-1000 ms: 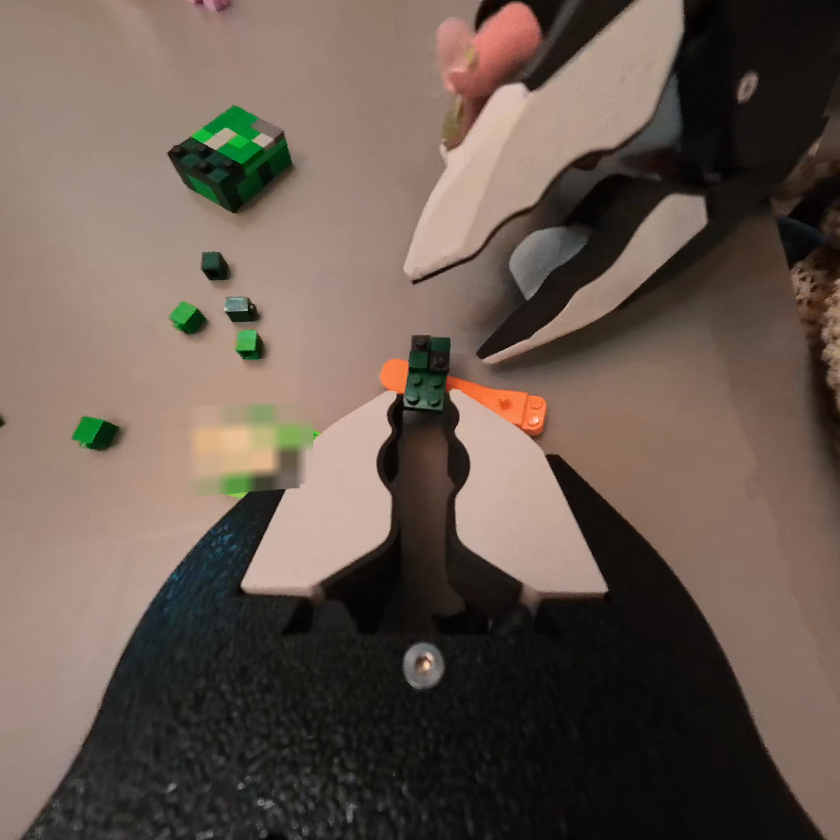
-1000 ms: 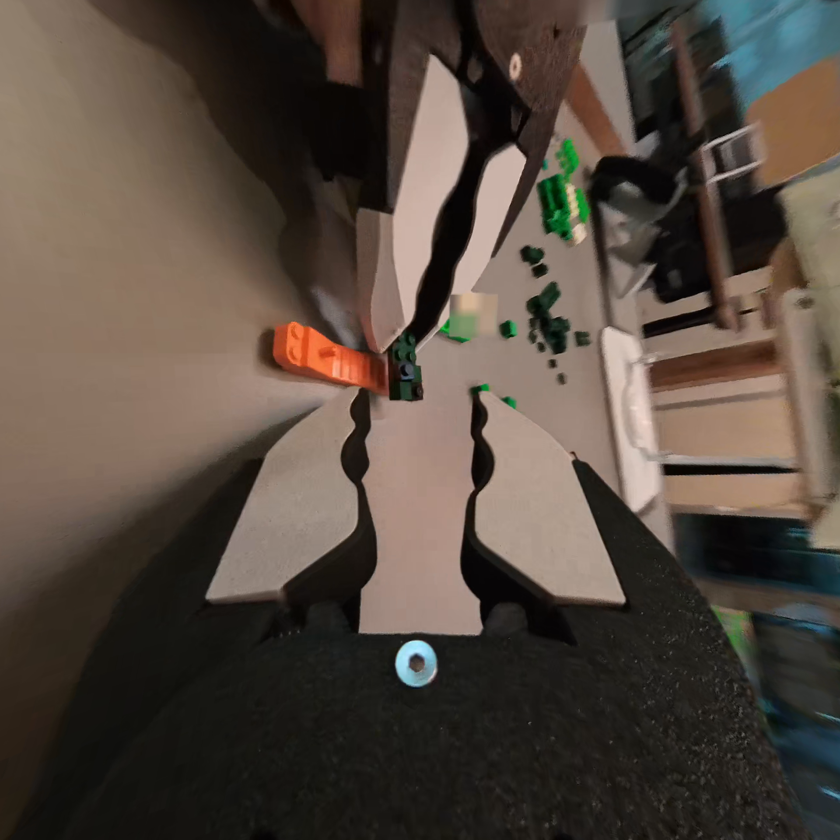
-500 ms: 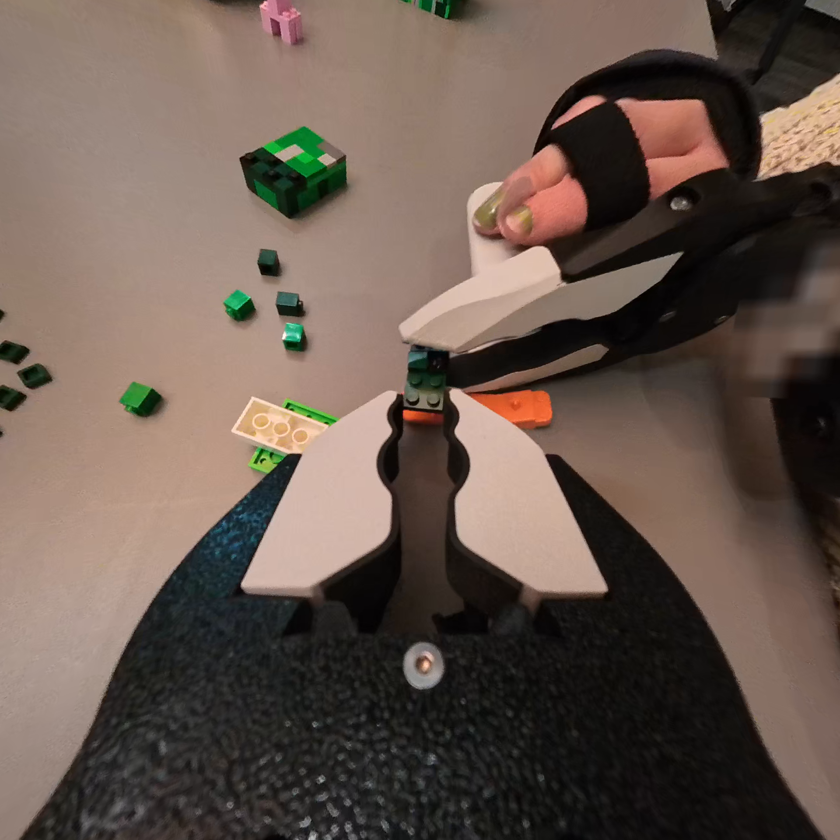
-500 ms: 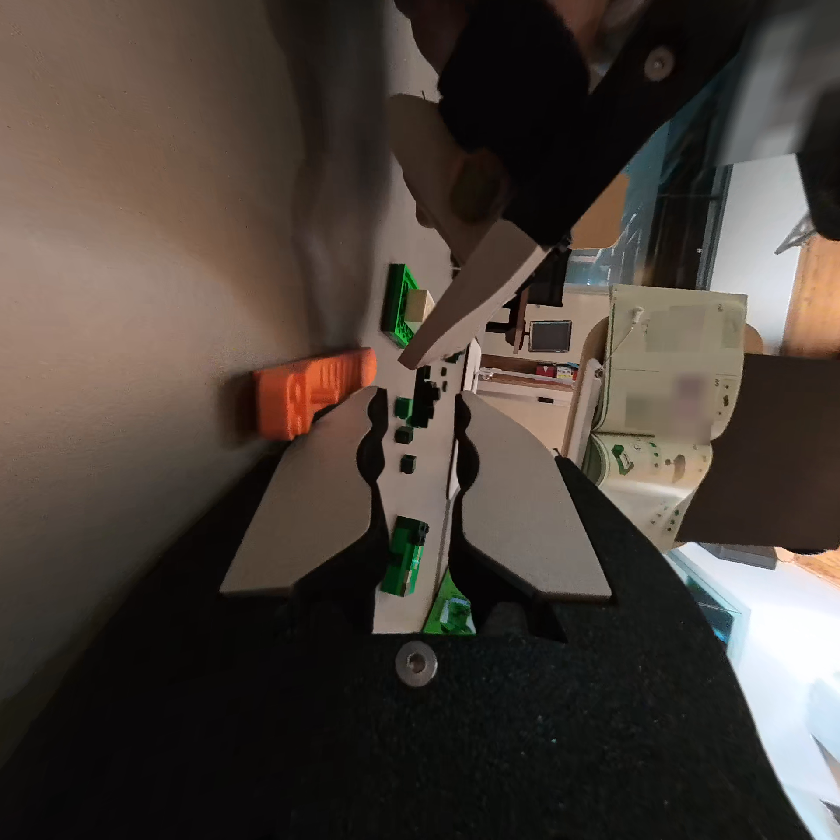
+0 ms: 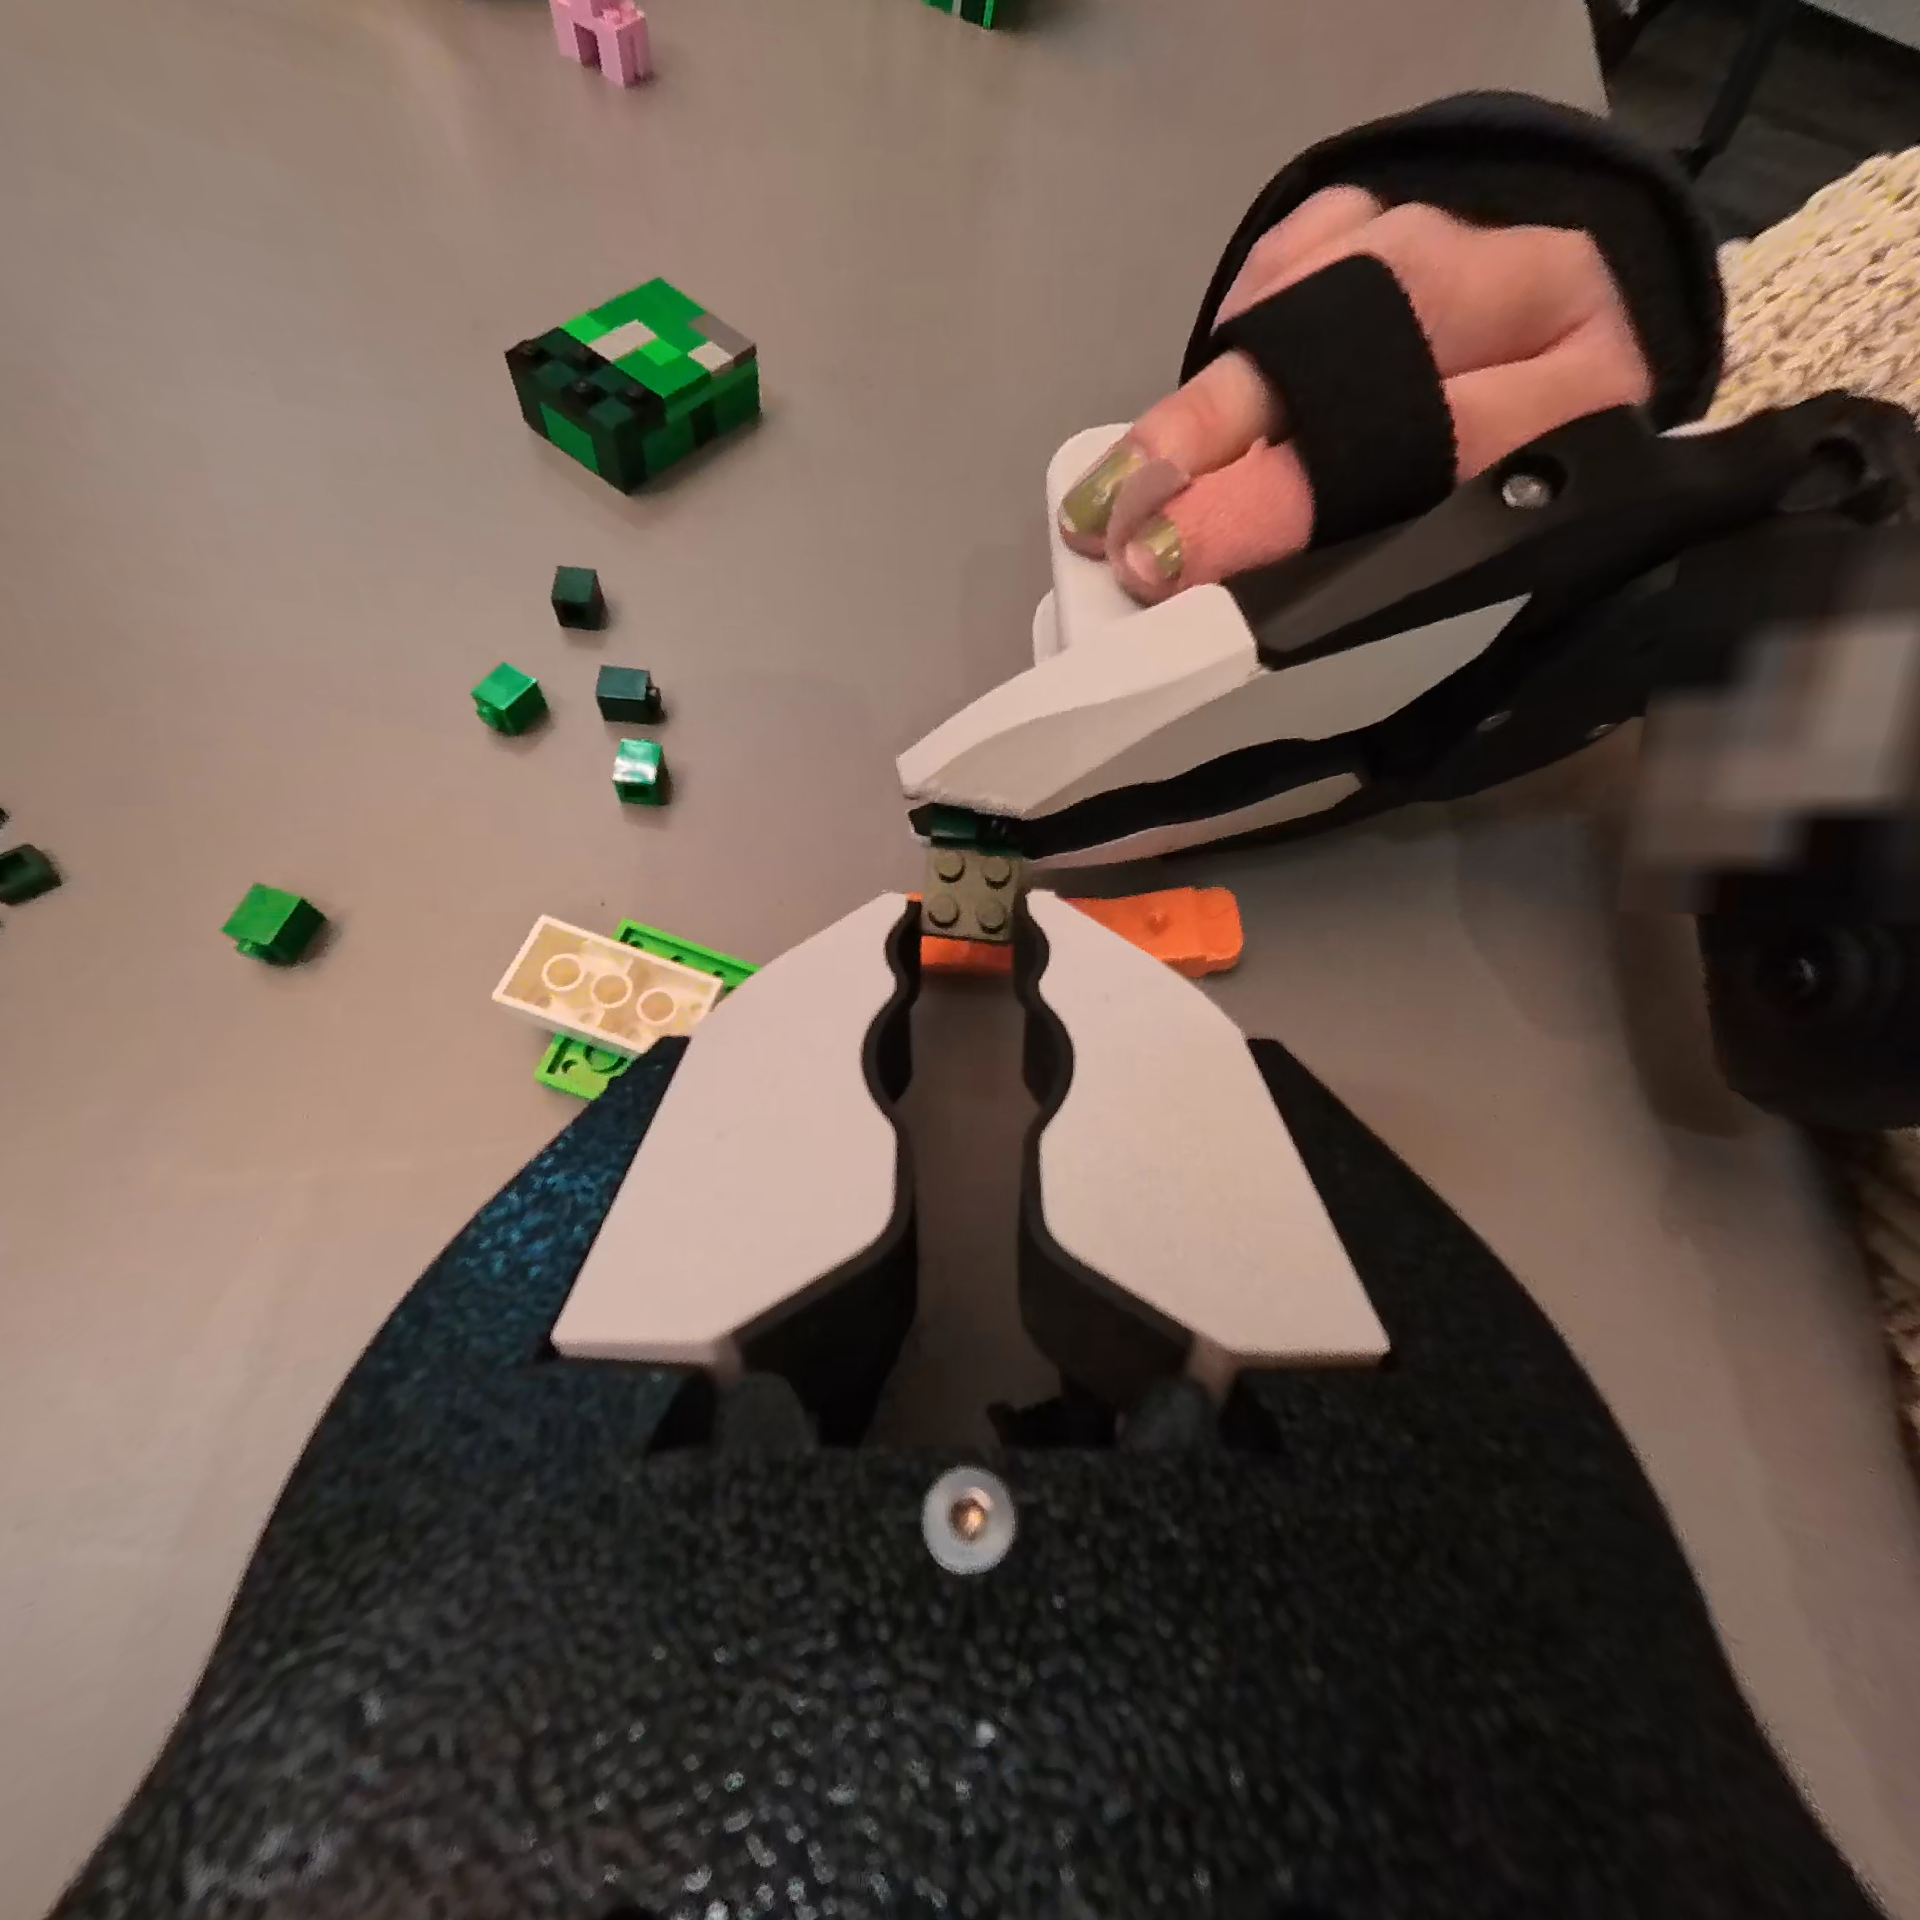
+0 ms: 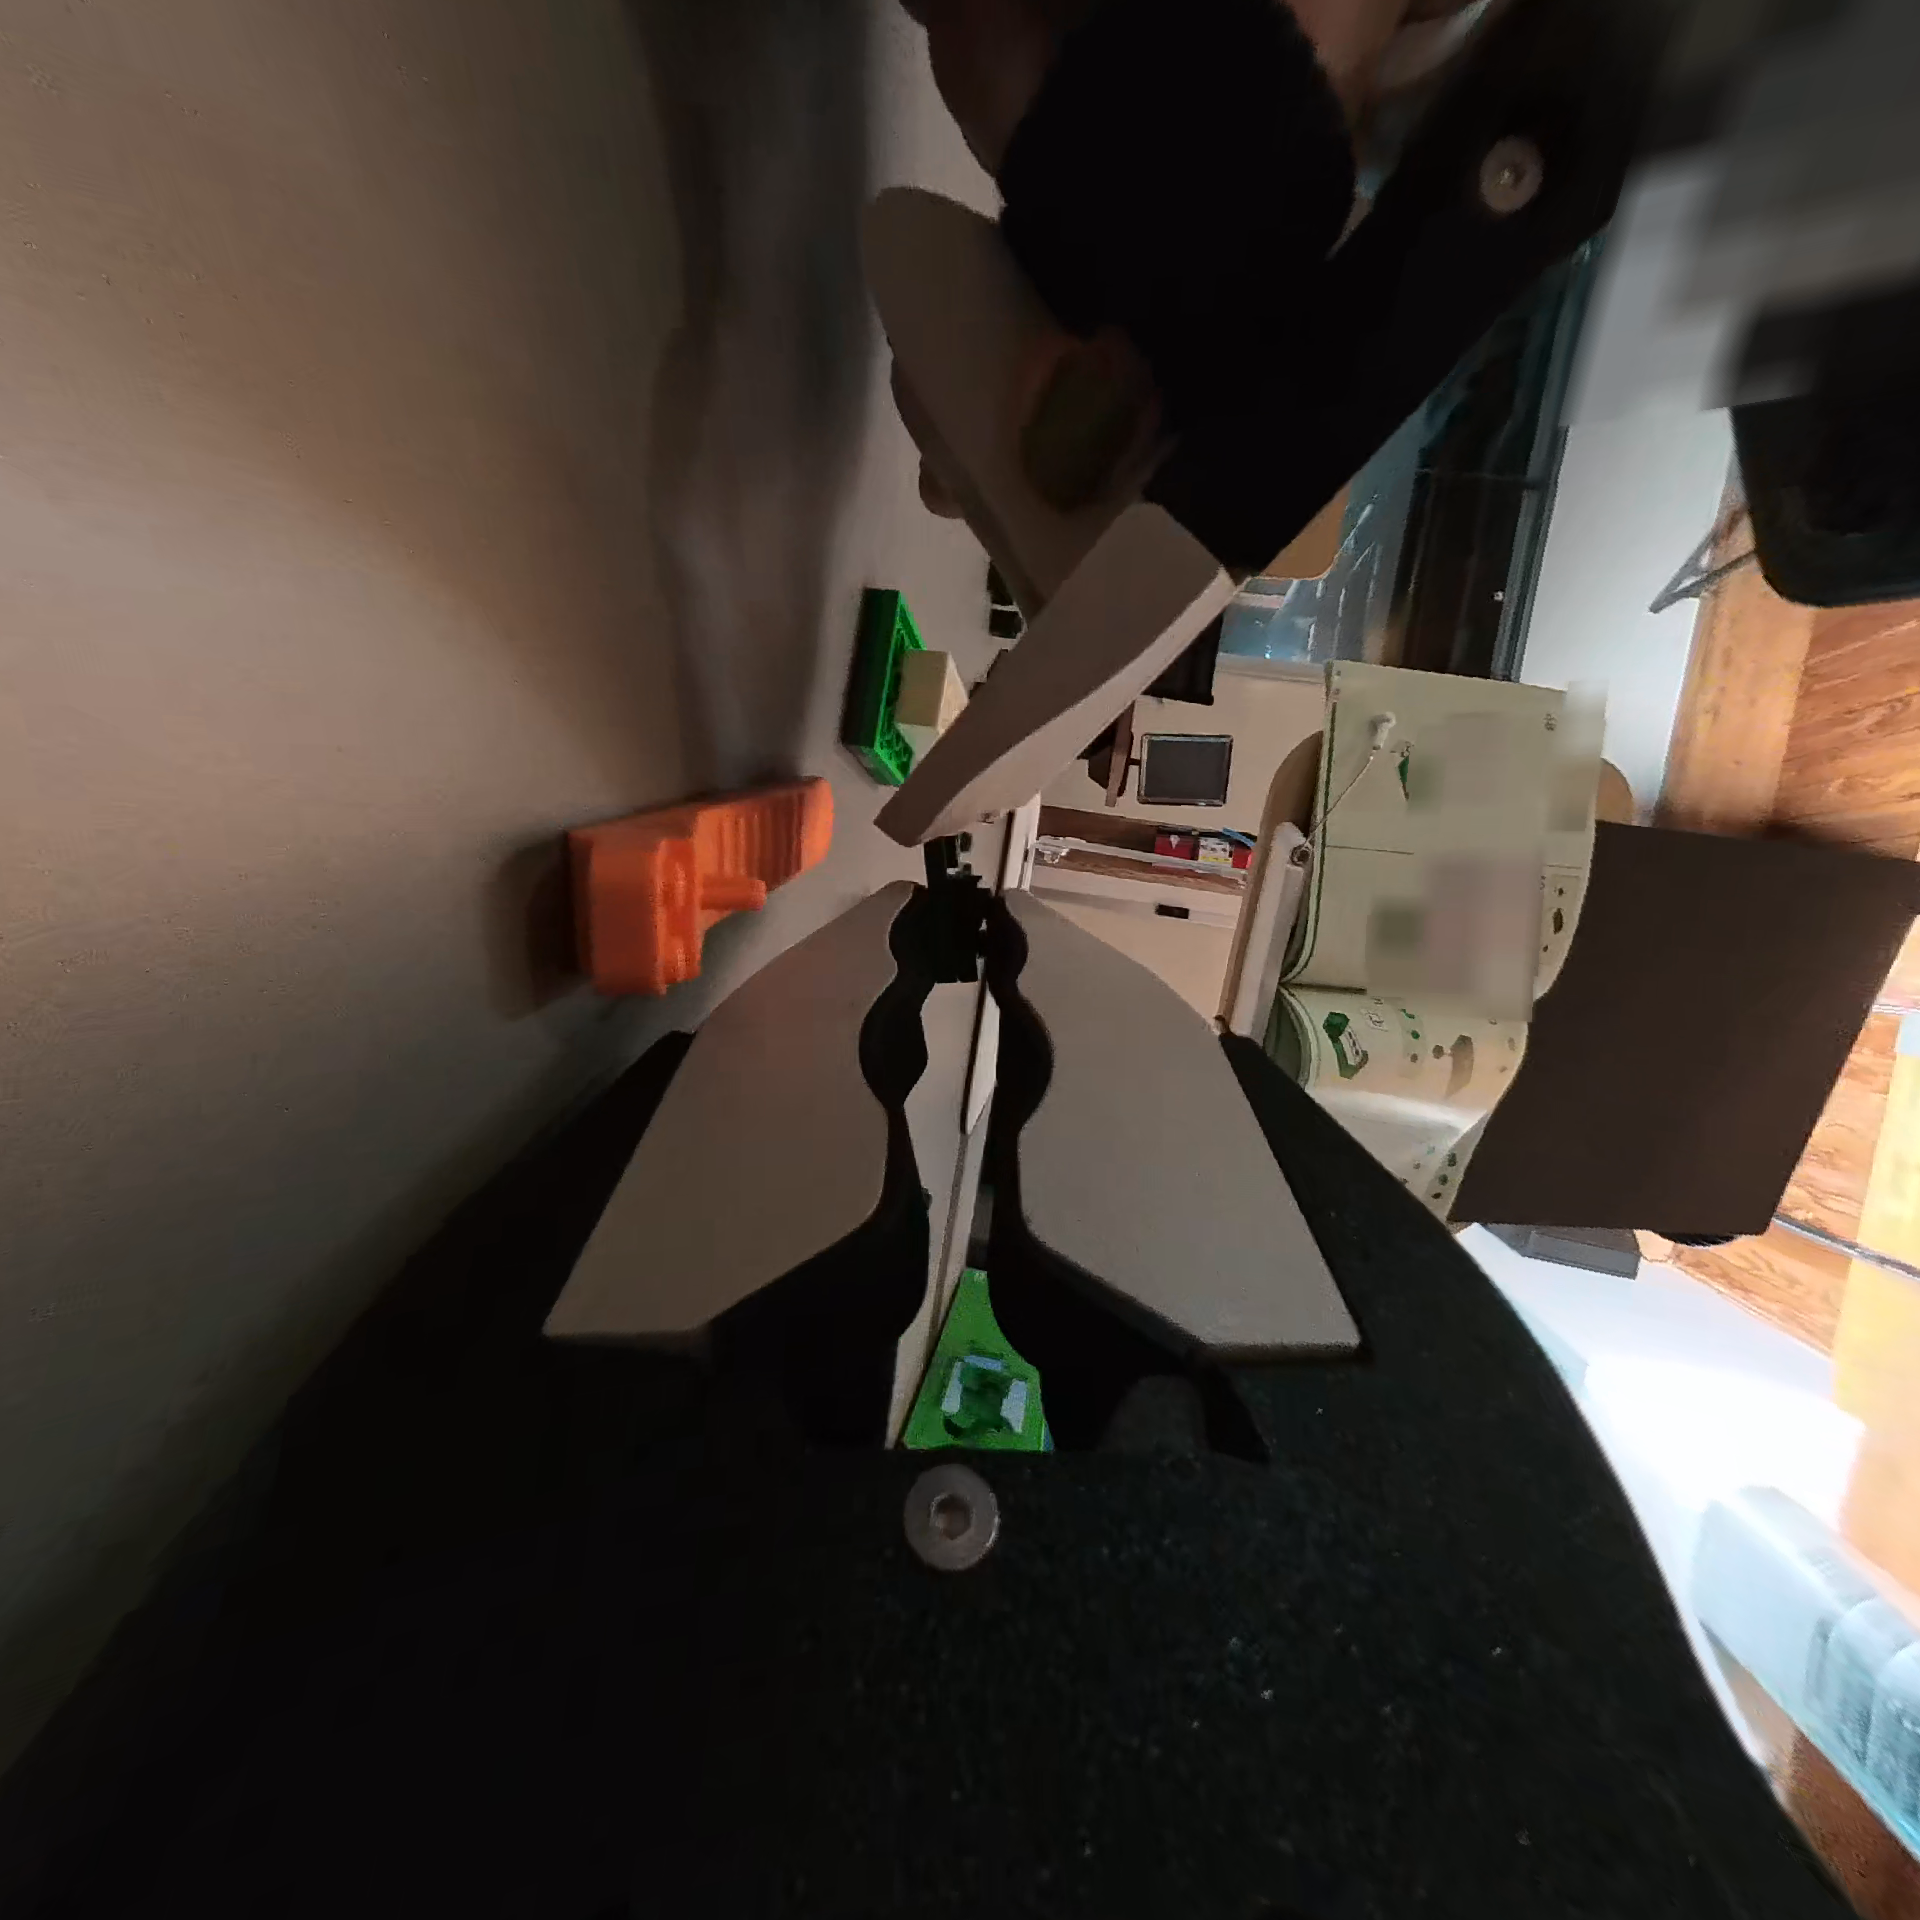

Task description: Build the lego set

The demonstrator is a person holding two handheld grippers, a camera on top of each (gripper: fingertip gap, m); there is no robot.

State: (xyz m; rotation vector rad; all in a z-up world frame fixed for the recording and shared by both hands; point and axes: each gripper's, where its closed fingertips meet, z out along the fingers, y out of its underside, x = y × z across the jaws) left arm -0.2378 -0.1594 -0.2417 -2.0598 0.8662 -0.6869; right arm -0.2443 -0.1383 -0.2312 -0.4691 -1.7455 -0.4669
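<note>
My left gripper (image 5: 968,914) is shut on a small dark green lego assembly (image 5: 971,902), held just above the grey table (image 5: 312,1195). My right gripper (image 5: 961,823) comes in from the right, turned on its side, and is shut on the far end of the same assembly. In the right wrist view the right gripper (image 6: 951,902) pinches the dark piece (image 6: 948,914) at its tips. One left finger (image 6: 1039,707) reaches in from above. An orange brick separator (image 5: 1169,925) lies on the table under both grippers; it also shows in the right wrist view (image 6: 686,894).
A green cube build (image 5: 634,379) stands at the back left. Several loose small green bricks (image 5: 509,698) lie in front of it. A cream brick (image 5: 608,987) rests on a lime plate (image 5: 571,1065) left of my fingers. A pink figure (image 5: 603,36) is far back. A fuzzy cloth (image 5: 1839,270) is at right.
The right gripper came in from above right with open jaws, turned on its side and shut on the far end of the assembly. The left gripper kept its hold.
</note>
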